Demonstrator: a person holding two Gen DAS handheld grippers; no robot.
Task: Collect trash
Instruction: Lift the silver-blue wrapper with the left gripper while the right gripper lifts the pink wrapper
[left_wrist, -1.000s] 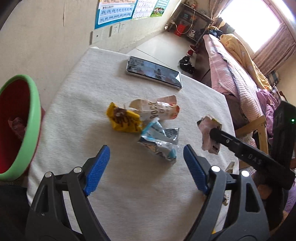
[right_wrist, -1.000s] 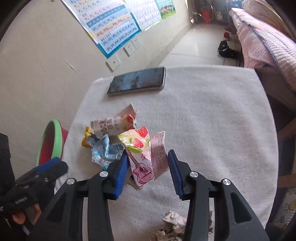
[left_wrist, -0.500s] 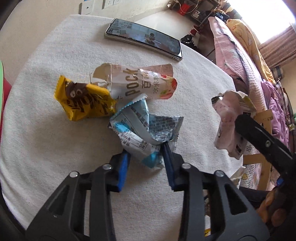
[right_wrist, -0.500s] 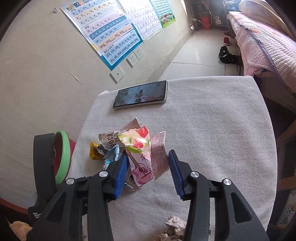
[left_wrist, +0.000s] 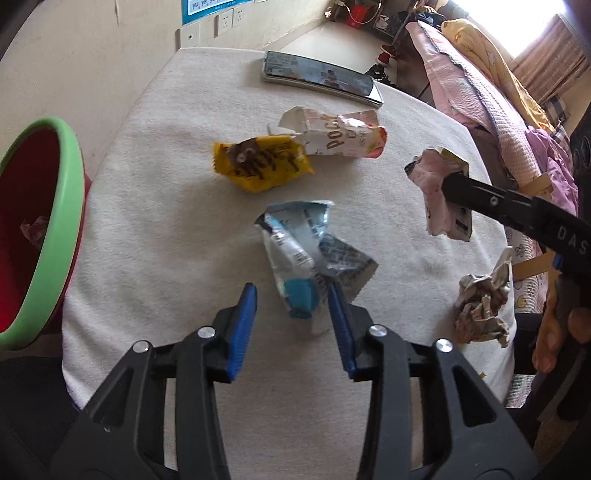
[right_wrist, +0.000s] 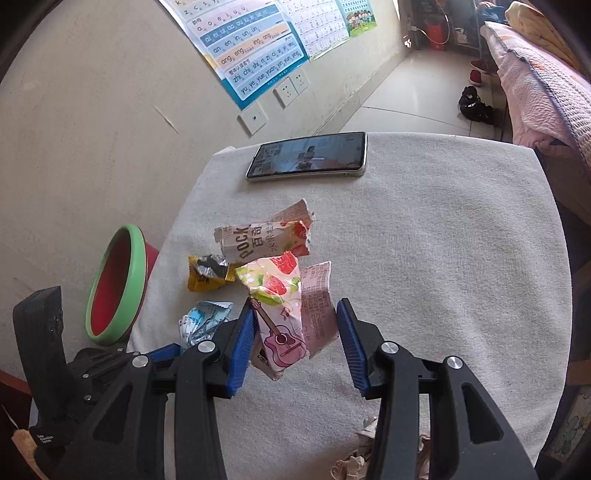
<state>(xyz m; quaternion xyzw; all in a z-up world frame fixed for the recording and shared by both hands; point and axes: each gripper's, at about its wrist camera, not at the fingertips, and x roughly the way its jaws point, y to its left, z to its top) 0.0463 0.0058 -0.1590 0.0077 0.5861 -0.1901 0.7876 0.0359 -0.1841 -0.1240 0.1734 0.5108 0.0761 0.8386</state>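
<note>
table cloth (left_wrist: 155, 206) cream | bowl (left_wrist: 48, 236) red inside, green rim, left edge | wrappers: yellow with brown print (left_wrist: 260, 162); blue-grey (left_wrist: 306, 251); pink with strawberries and guitar (right_wrist: 280, 314) | phone (right_wrist: 306, 157) black screen, upper centre

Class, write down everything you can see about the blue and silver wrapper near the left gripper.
The blue and silver wrapper is a crumpled, shiny foil-like snack packet, torn open, with white print and a bright blue patch. It lies on the white tablecloth, apart from the yellow wrapper. Its near end sits between the opening jaws of the left gripper, against the right-hand pad; the other pad stands clear.
</note>
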